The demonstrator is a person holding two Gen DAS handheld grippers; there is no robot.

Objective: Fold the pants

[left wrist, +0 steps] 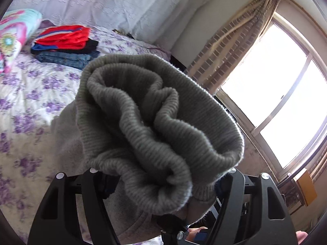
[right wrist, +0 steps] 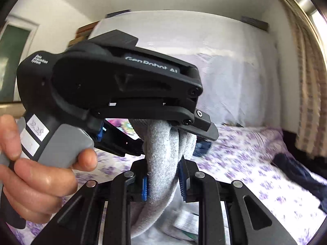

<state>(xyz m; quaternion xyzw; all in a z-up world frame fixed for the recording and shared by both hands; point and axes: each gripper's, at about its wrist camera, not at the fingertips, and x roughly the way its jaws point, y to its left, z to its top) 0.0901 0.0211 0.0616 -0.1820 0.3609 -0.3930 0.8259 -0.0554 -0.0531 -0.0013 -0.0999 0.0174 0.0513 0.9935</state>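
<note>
Grey pants: bunched, lifted above the floral bed. Your right hand-held gripper is clamped on a rolled grey section. Your left hand-held gripper holds the ribbed waistband, jaws set wide around the bunch. Folded clothes stack: far side of bed.

**Grey pants, purple-flowered bed**

My pants are grey, ribbed at the cuff. The bedsheet is white with purple flowers. Folded clothes show red, black and denim blue; the curtain looks beige-checked, perhaps.
</note>
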